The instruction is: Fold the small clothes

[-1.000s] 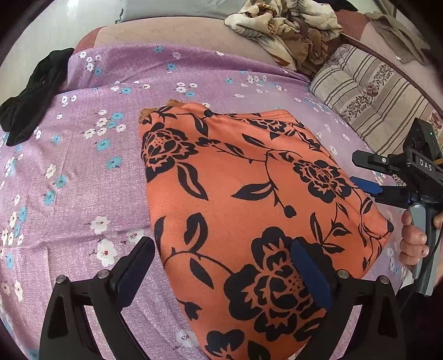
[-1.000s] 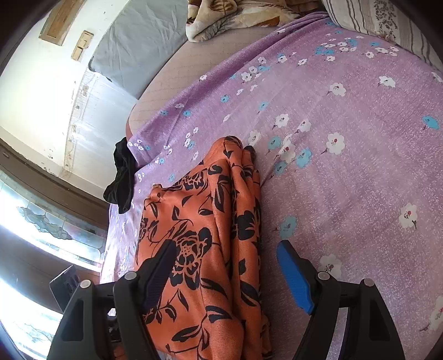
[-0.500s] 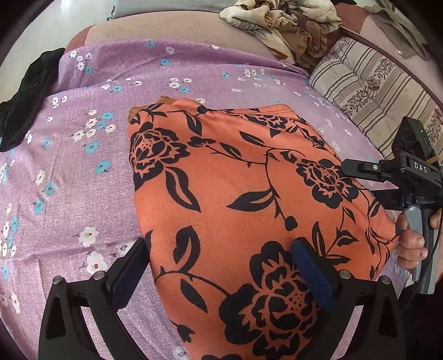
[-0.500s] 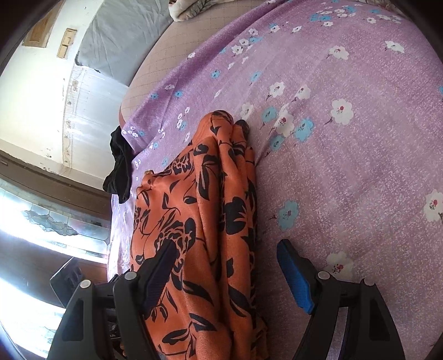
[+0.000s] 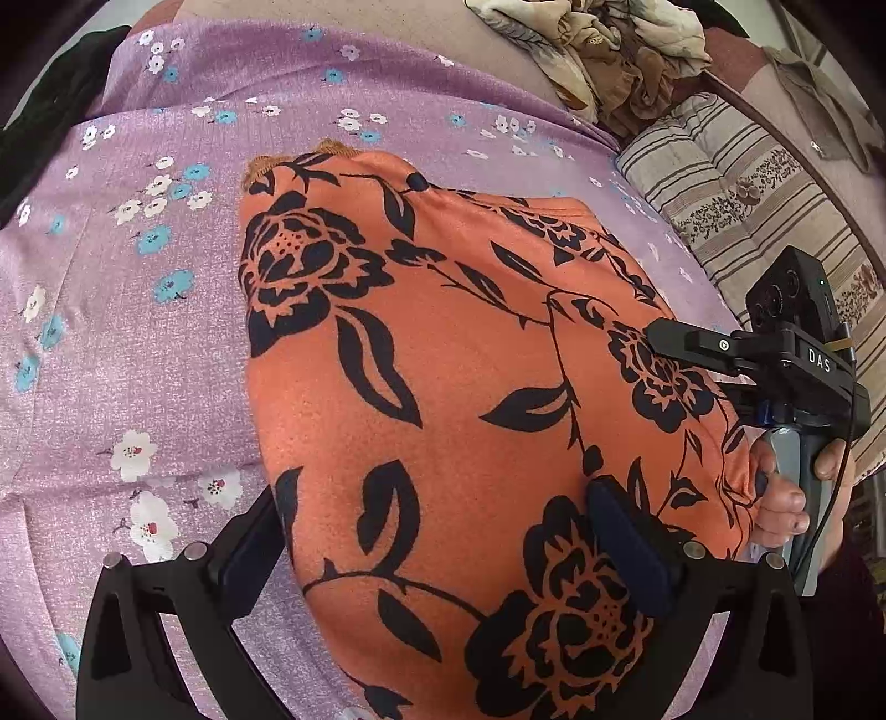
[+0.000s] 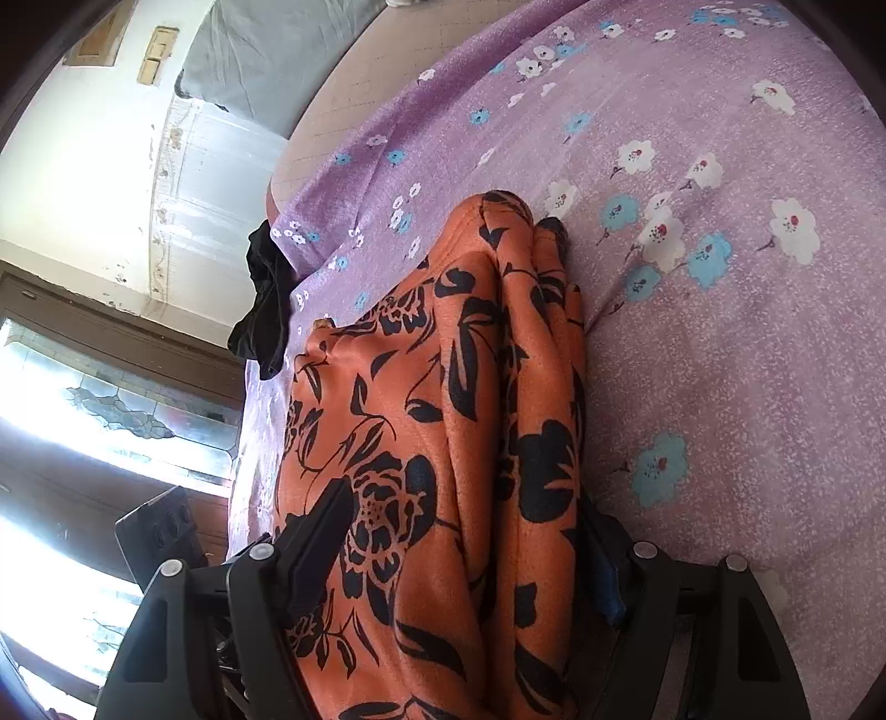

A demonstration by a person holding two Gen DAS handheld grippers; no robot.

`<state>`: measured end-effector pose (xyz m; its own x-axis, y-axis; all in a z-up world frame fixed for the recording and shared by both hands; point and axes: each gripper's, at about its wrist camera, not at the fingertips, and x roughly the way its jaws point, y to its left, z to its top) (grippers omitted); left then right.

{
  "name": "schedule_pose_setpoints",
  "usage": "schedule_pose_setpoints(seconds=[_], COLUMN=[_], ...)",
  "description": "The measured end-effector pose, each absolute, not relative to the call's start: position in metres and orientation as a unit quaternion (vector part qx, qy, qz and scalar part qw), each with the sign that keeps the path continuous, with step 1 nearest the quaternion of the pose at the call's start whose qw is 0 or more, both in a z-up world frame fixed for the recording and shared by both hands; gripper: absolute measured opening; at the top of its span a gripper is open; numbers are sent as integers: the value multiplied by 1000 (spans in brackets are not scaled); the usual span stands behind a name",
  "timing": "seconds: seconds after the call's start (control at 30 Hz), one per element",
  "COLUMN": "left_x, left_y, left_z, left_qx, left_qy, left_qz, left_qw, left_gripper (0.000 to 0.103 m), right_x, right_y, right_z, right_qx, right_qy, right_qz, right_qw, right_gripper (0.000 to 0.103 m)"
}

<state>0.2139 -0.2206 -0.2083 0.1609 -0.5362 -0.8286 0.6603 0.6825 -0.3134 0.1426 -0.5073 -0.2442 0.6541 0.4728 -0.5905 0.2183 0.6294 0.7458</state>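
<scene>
An orange cloth with black flowers (image 5: pixel 443 360) lies folded on a purple flowered bedsheet (image 5: pixel 138 332). My left gripper (image 5: pixel 437 509) stands open, low over the cloth's near left edge, with one finger on the fabric and the other at the edge beside the sheet. In the right wrist view the cloth (image 6: pixel 421 387) shows its stacked folded edge. My right gripper (image 6: pixel 462 504) straddles that edge with its jaws closing. The fabric is between them but not pinched. A hand (image 5: pixel 781 509) holds the right gripper (image 5: pixel 692 365) at the cloth's right side.
A black garment (image 5: pixel 50 111) lies at the sheet's far left corner, also seen as a black garment (image 6: pixel 266 310). A heap of beige clothes (image 5: pixel 609 50) and a striped pillow (image 5: pixel 736 194) sit at the back right. Open sheet (image 6: pixel 720 332) stretches right of the cloth.
Both grippers have sunk and moved in on the cloth. The right gripper's fingers, earlier short of the folded edge, now reach around it. The cloth itself has not shifted.
</scene>
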Motion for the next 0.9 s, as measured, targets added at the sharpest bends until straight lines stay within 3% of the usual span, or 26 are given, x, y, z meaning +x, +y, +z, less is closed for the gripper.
schedule_pose_setpoints(seconds=[0.13,0.3,0.9], left_x=[211,211,213], left_y=[-222,-226,-222], left_z=[-209,-208,-212], left_qx=[70,69,69], left_qy=[510,508,509], left_qz=[-396,-398,-405], left_qw=[760,761,756], left_gripper=[102,93,91], right_x=[151,149,144], right_y=[-498,-492,-494], right_z=[-243,-242,-246], right_qx=[404,411,414], right_qy=[417,412,416], right_qz=[74,80,76], right_qw=[811,809,806], right_gripper=[69,50,47])
